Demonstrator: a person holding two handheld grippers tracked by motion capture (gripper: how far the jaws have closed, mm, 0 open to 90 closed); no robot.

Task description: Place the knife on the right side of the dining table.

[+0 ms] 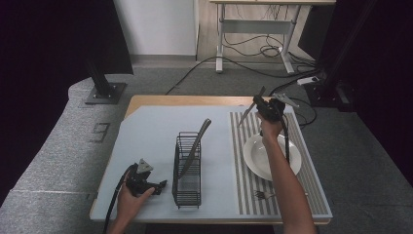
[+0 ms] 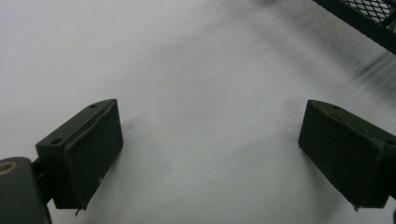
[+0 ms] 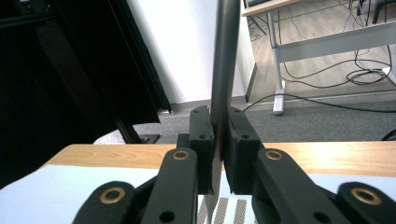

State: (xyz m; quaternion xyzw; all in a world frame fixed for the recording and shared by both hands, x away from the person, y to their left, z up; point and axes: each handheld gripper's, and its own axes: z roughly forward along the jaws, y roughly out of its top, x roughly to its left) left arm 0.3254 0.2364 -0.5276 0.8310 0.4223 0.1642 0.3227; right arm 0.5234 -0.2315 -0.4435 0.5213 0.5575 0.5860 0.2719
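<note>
My right gripper (image 1: 260, 105) is raised over the far end of the striped mat (image 1: 245, 187), shut on a grey metal knife (image 1: 247, 114) that slants down to the left. In the right gripper view the jaws of my right gripper (image 3: 219, 116) pinch the knife (image 3: 224, 56), which runs straight up between them. My left gripper (image 1: 163, 184) rests low on the blue-grey table cover at the near left, open, with nothing between its jaws (image 2: 210, 149). Just to its right stands a black wire rack (image 1: 187, 168) with one long metal utensil (image 1: 197, 141) leaning in it.
A white plate (image 1: 258, 158) lies on the striped mat under my right forearm. A small fork (image 1: 263, 195) lies near the mat's front end. A corner of the rack (image 2: 369, 18) sits at the top right of the left gripper view. Desk legs and cables lie beyond the table.
</note>
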